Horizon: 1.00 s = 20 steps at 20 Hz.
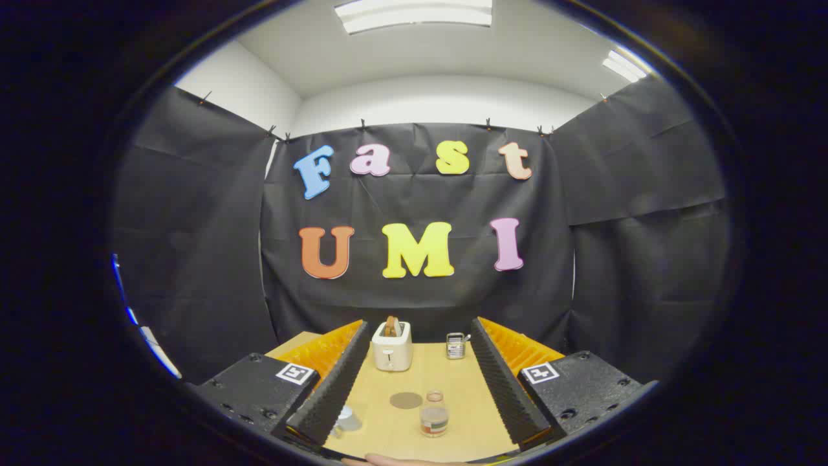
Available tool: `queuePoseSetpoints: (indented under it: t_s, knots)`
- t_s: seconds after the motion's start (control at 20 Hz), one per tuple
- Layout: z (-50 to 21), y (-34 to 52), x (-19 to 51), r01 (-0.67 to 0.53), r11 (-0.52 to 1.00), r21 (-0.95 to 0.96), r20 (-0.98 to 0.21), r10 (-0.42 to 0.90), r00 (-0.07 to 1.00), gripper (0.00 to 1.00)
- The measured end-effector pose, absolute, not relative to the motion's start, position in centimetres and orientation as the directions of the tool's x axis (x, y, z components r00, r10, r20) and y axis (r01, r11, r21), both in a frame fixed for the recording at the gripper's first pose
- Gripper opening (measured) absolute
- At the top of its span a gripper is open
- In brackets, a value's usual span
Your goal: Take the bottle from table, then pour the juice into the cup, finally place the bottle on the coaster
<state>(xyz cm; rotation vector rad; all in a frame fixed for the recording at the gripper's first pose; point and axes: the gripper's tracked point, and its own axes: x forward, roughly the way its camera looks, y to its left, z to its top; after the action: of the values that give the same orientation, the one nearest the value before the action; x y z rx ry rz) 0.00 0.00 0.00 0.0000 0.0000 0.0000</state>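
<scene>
A small clear bottle (434,414) with reddish juice in its lower part stands upright on the wooden table (453,378), between my two fingers and a little ahead of them. A round grey coaster (405,400) lies flat just left of and beyond the bottle. A clear cup (347,419) sits close to the left finger's inner side, partly hidden by it. My gripper (417,382) is open wide, with its black ribbed pads (330,388) apart and nothing between them but the table and these things.
A white toaster (392,346) with a slice of bread in it stands at the table's far edge. A small metal box-like object (456,345) sits to its right. A fingertip (388,460) shows at the table's near edge.
</scene>
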Motion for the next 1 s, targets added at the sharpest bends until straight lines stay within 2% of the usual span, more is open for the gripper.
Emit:
queuePoseSetpoints:
  t_s: [1.0]
  knots:
    - [-1.2,0.6,0.2,-0.003,0.999,-0.037,0.015,0.004,1.0,1.0]
